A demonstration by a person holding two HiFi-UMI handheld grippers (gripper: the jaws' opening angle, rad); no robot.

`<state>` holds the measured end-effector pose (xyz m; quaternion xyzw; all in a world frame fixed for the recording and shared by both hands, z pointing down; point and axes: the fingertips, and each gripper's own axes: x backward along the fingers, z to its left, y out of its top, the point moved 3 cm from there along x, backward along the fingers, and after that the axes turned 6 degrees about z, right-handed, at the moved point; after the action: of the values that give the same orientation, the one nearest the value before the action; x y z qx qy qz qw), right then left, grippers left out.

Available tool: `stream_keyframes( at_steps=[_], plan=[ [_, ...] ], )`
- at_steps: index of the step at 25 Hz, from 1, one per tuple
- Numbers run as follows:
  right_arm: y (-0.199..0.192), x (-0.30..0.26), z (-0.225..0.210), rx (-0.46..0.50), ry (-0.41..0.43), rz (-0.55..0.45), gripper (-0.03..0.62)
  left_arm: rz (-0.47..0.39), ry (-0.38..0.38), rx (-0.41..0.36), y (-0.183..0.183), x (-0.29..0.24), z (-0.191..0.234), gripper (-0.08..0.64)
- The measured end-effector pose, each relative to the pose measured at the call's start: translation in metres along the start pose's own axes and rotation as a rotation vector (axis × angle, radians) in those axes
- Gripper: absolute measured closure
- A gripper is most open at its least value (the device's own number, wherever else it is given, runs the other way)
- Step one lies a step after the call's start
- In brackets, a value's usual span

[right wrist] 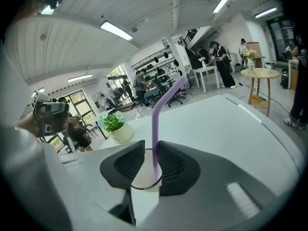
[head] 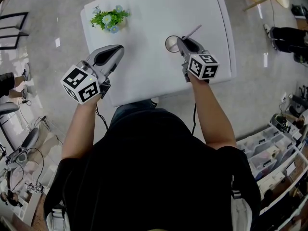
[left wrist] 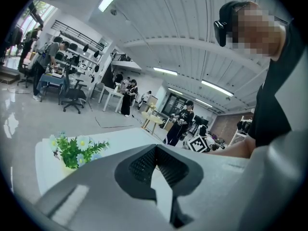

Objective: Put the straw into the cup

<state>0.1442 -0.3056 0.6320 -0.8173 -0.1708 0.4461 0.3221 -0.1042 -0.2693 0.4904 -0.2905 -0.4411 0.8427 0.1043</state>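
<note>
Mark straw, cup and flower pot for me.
straw (right wrist: pixel 155 124): right gripper view, mid-shaft.
cup (right wrist: pixel 142 178): right gripper view, just inside the rim.
flower pot (right wrist: pixel 121 134): right gripper view, pot wall.

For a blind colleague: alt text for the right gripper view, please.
A purple straw stands between the slightly parted jaws of the right gripper, its lower end inside a cup on a white table. A pot of flowers sits beyond, at left.

You have no words, numbers or brand names to read anywhere here. The only printed marks are black-and-white square patterns on the left cube (head: pixel 81 84) and the right cube (head: pixel 202 66), and they carry no letters or digits. Anything printed farther off is too small to read.
</note>
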Motion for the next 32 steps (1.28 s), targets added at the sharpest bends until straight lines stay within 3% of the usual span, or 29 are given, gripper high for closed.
stream_keyframes(
  at_steps=[16,32],
  plan=[
    [-0.028,0.003,-0.014,0.007,-0.041,0.071,0.459,0.006,-0.028,0.005,-0.003,0.0,-0.009,0.558],
    [-0.035,0.029,-0.002,0.026,-0.046,0.073,0.459,-0.003,-0.043,-0.024,-0.004,0.01,-0.031,0.56]
  ],
)
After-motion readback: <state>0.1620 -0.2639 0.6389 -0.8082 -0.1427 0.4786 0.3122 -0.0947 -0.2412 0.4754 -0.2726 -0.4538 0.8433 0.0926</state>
